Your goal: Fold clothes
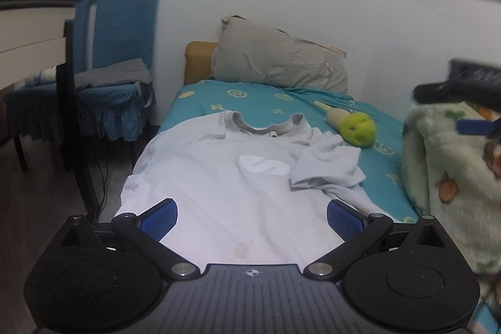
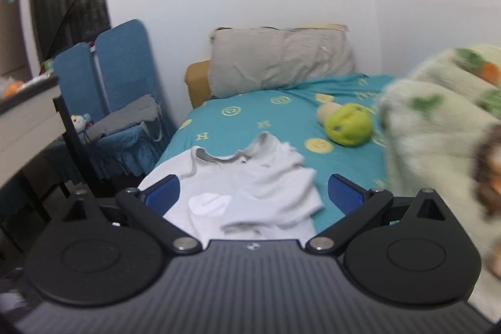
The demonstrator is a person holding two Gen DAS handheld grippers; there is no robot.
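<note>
White t-shirt point(image 1: 225, 177), one, lies flat on teal sheet point(image 1: 281, 102), centre of my left view; one sleeve point(image 1: 328, 168) folded inward, right of centre. My left gripper point(image 1: 252, 218) hovers at lower centre, jaws wide apart, empty. My right gripper point(image 2: 253, 196) same: jaws apart, nothing held. I count one grey pillow point(image 1: 278, 58), one green plush toy point(image 1: 358, 129), two blue chairs point(image 1: 122, 52) at left, one fleece blanket point(image 1: 451, 177) at right edge.

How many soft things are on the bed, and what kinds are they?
White cotton T-shirt with a grey collar: 1
Grey fabric pillow: 1
Round yellow-green plush toy: 1
Fluffy pale green blanket with orange and green patterns: 1
Total: 4 soft things on the teal patterned bed sheet.
</note>
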